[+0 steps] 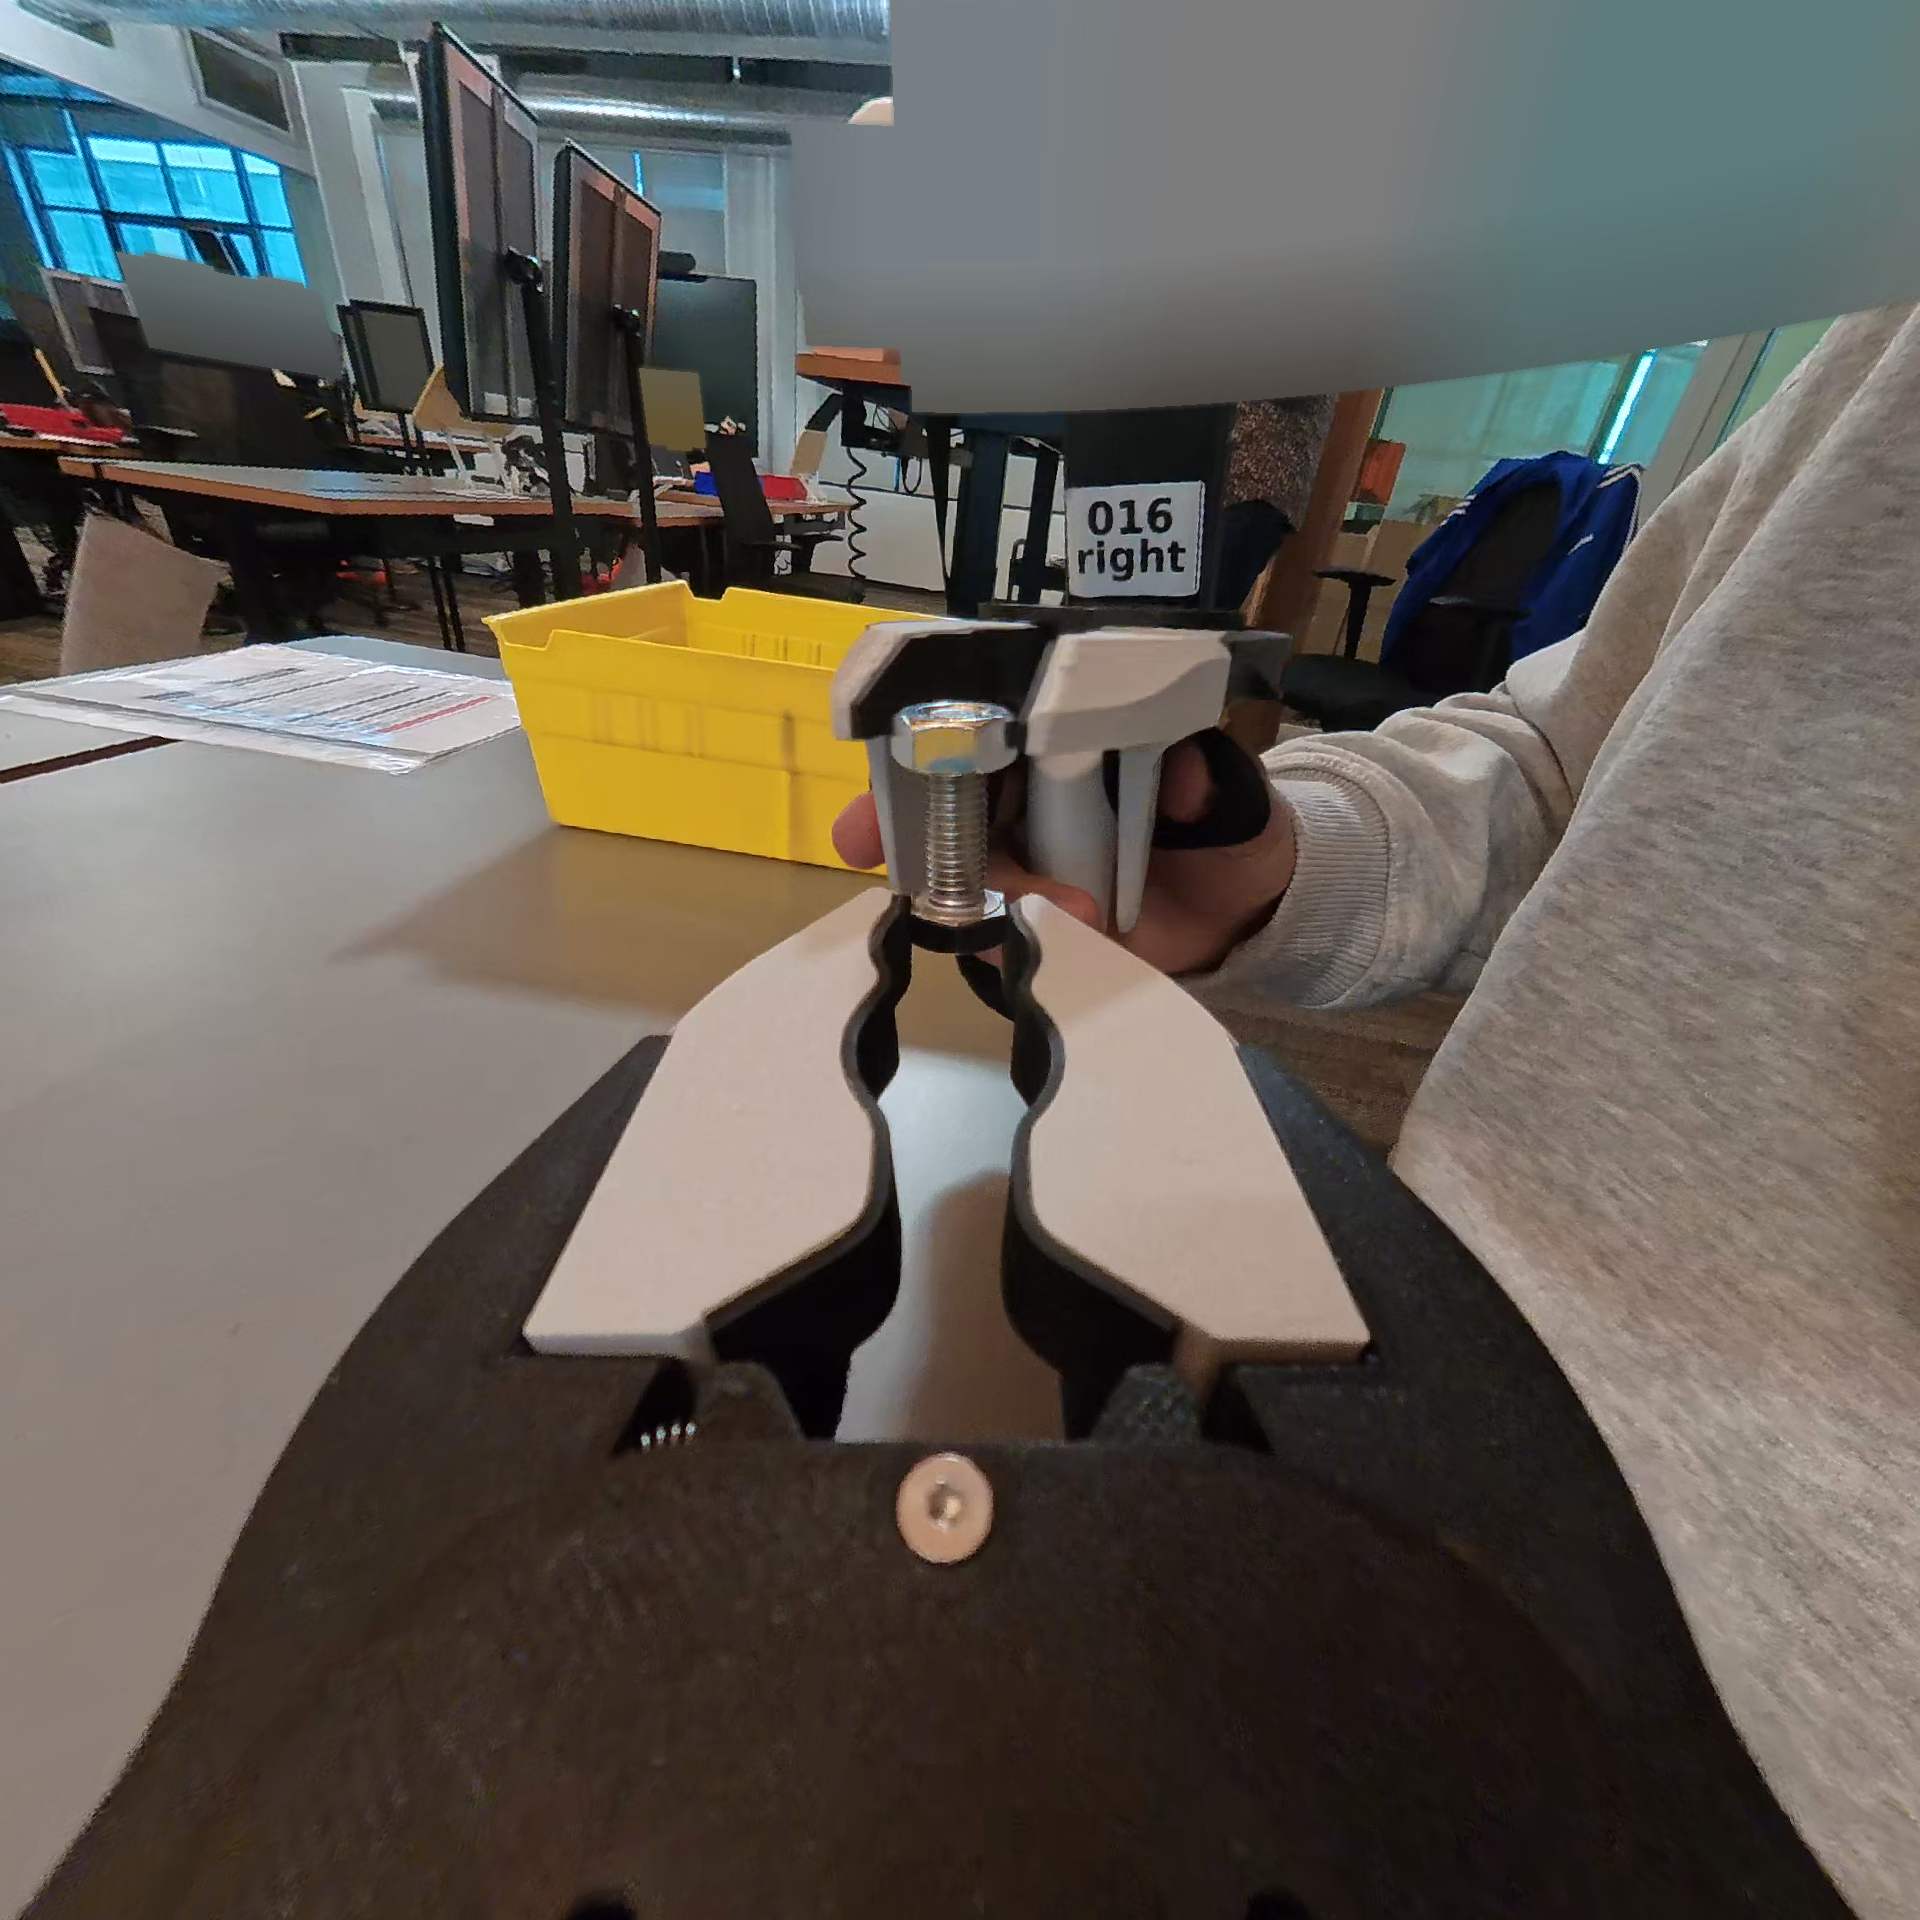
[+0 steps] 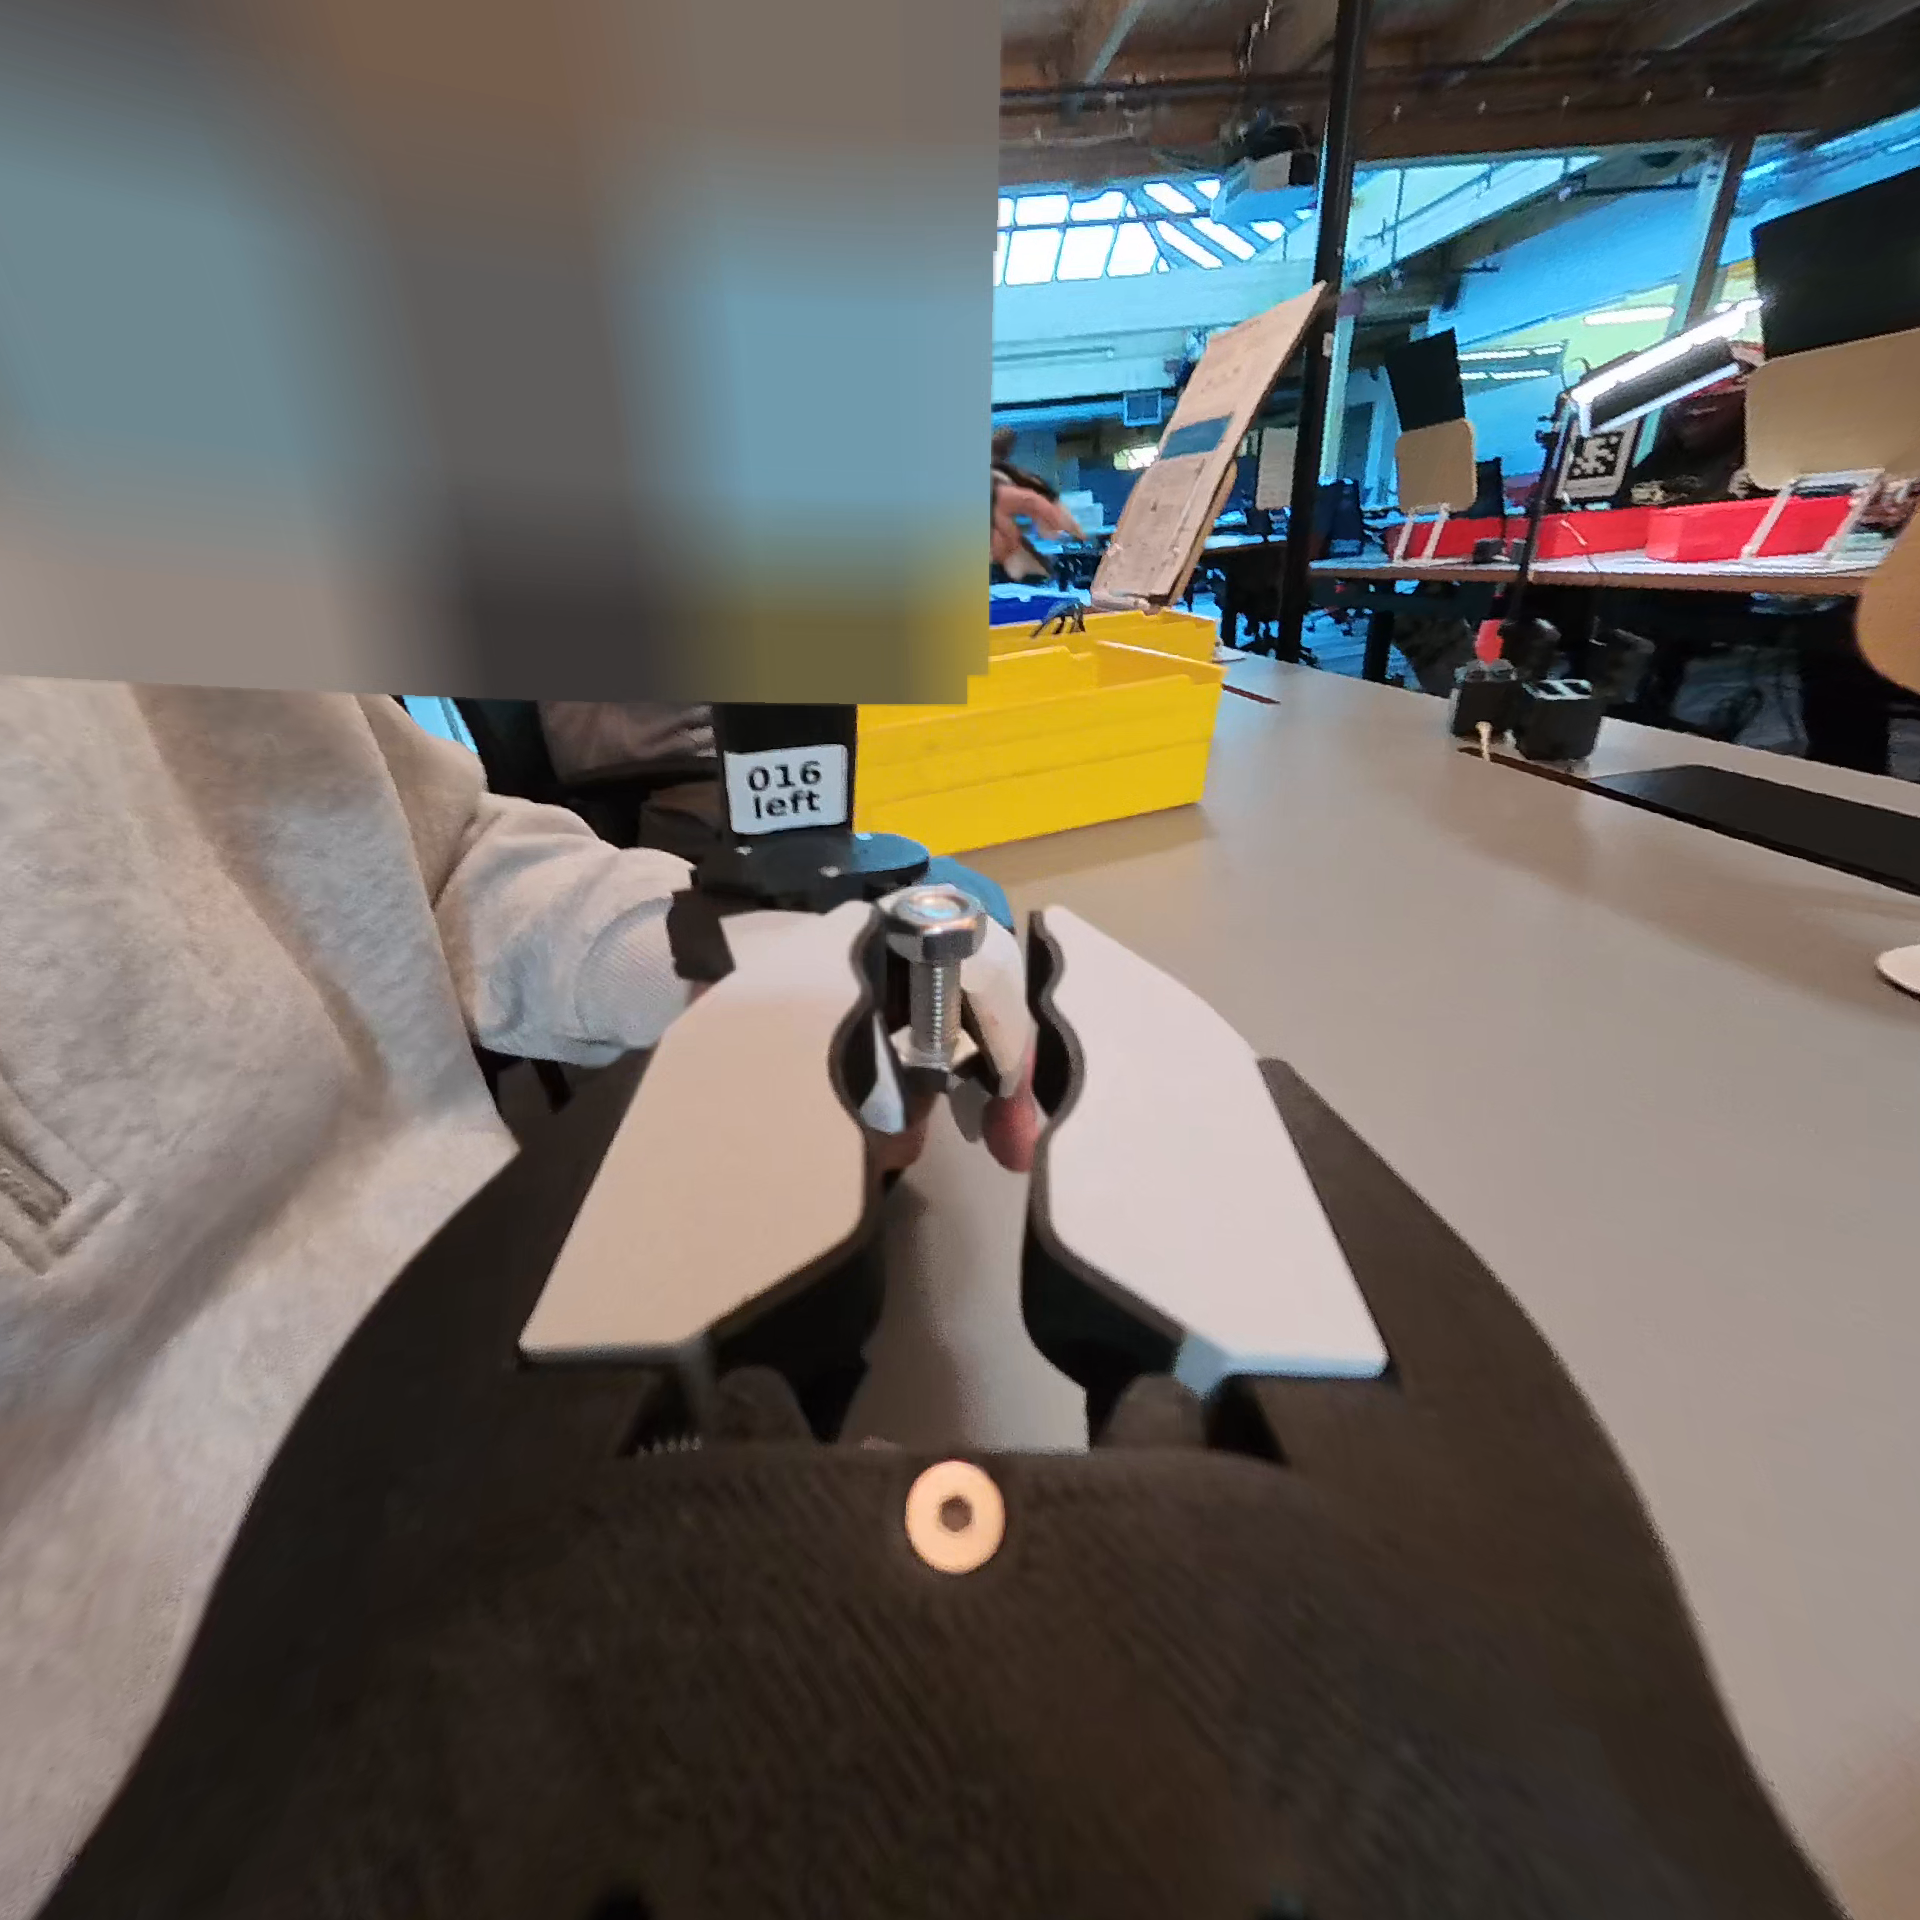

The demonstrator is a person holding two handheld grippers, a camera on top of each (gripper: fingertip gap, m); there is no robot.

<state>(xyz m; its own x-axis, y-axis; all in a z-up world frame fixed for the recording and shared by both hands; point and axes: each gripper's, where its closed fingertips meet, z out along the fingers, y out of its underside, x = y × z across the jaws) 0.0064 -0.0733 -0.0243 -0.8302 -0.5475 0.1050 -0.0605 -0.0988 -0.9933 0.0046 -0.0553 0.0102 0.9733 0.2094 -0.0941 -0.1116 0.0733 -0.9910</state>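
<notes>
A silver hex bolt (image 1: pixel 951 821) stands upright in the air above the grey table (image 1: pixel 260 987), head up. My left gripper (image 1: pixel 954 925) is shut on a silver nut (image 1: pixel 951 909) at the bolt's lower end. My right gripper (image 1: pixel 971 717) comes from the far side, with its jaws around the bolt head. In the right wrist view my right gripper (image 2: pixel 948 930) is slightly open: the bolt (image 2: pixel 932 997) head rests by the left finger, with a gap to the right finger. Beyond it my left gripper (image 2: pixel 930 1091) grips the nut (image 2: pixel 928 1070).
A yellow bin (image 1: pixel 665 727) stands on the table behind the grippers and also shows in the right wrist view (image 2: pixel 1091 748). A laminated sheet (image 1: pixel 281 696) lies far left. Black devices (image 2: pixel 1527 707) and a black mat (image 2: pixel 1766 810) sit far right. A person's grey sleeve (image 1: pixel 1662 935) fills the right side. My left and right fingertips are right by each other.
</notes>
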